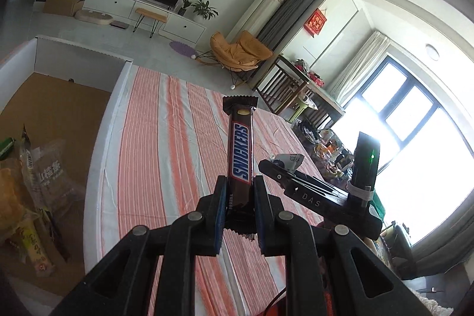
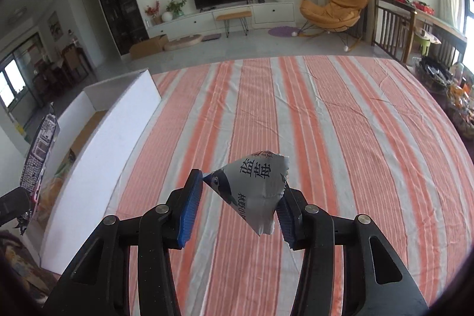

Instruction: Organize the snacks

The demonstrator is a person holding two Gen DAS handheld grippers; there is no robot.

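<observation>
left gripper clamps Snickers bar by its lower end, upright above striped cloth | right gripper pinches grey blueberry snack pouch | bar stiff, light; pouch soft, crushable, grip gently | white box left

Snickers bar showing brown wrapper, blue-and-white lettering | snack pouch showing grey with black characters | tablecloth running in orange-and-white stripes | box showing white walls, brown floor | left gripper and right gripper showing black with blue pads
</observation>
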